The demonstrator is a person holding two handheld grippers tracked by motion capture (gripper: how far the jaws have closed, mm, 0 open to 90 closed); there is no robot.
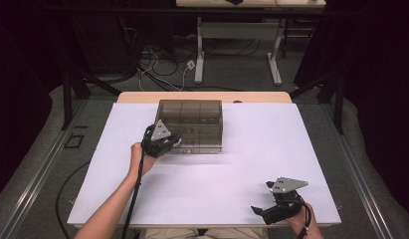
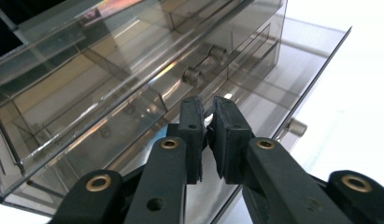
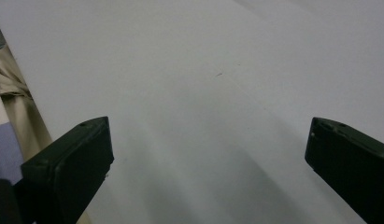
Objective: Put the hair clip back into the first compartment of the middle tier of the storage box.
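Left claw (image 2: 207, 122) | pinched on drawer knob | smoky box (image 2: 110, 84)

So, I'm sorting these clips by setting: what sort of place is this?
Probably a lab recording station: a white-topped table ringed by black curtains, loose cables on the grey floor, and a smoky clear plastic drawer box.

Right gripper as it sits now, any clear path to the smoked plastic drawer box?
Probably yes. The right gripper rests open at the near right corner of the white table, with bare surface between it and the drawer box. The left gripper, jaws nearly shut, occupies the box's front left.
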